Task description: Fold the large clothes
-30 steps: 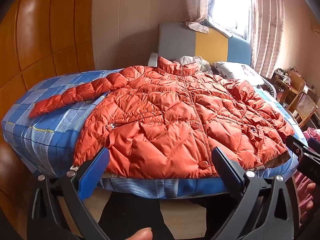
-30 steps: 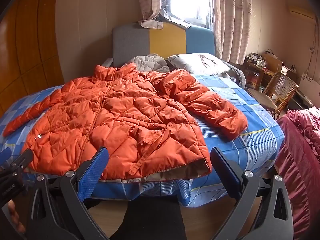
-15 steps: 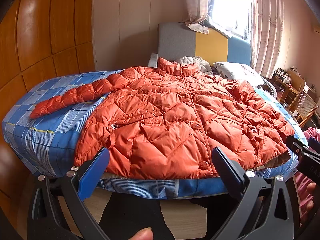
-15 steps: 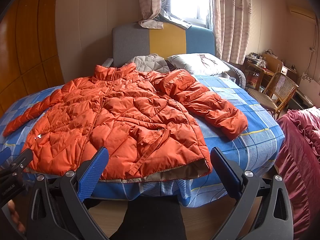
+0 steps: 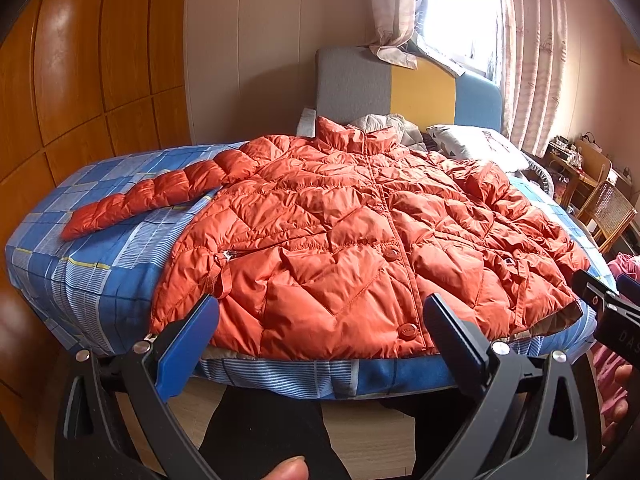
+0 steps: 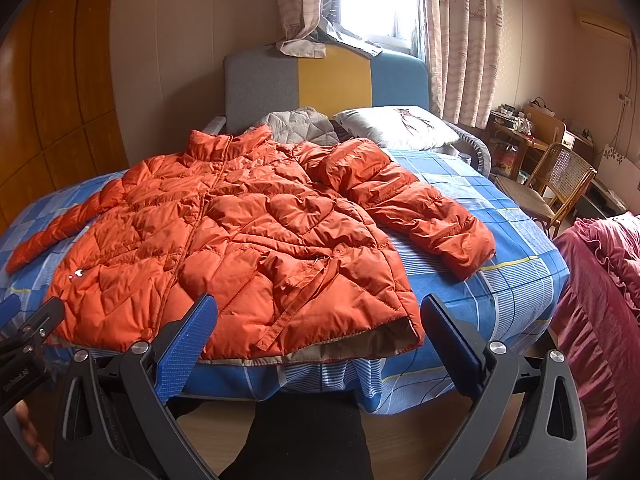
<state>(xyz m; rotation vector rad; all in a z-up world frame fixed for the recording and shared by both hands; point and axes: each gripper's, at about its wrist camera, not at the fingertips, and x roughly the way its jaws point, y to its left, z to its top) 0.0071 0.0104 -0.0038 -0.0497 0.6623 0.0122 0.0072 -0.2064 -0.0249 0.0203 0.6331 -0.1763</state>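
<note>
Orange down jacket [image 5: 340, 240] was lying flat and face up on the bed [image 5: 92, 276], spread over the blue checked cover, with its collar toward the headboard [image 6: 320, 76] and its hem at the near edge of the bed. So its long axis ran straight away from the person, from hem to collar. One sleeve [image 5: 152, 196] was stretched out toward the wooden wall on the left side, and the other sleeve [image 6: 420, 212] was lying diagonally on the cover on the right side.

Both grippers were held in front of the bed edge, above the floor, and they touched nothing. The left gripper [image 5: 320, 340] had its fingers spread wide and empty, and it faced the left half of the hem, near the lowest button. The right gripper [image 6: 316, 340] was also spread wide and empty, and it faced the right corner of the hem, where the beige lining showed.

In my judgement no fold was begun yet. Each sleeve lay on the side of its own gripper, so the left gripper was nearer to the stretched sleeve and the right gripper nearer to the diagonal one. The hem was the nearest part for both.
</note>
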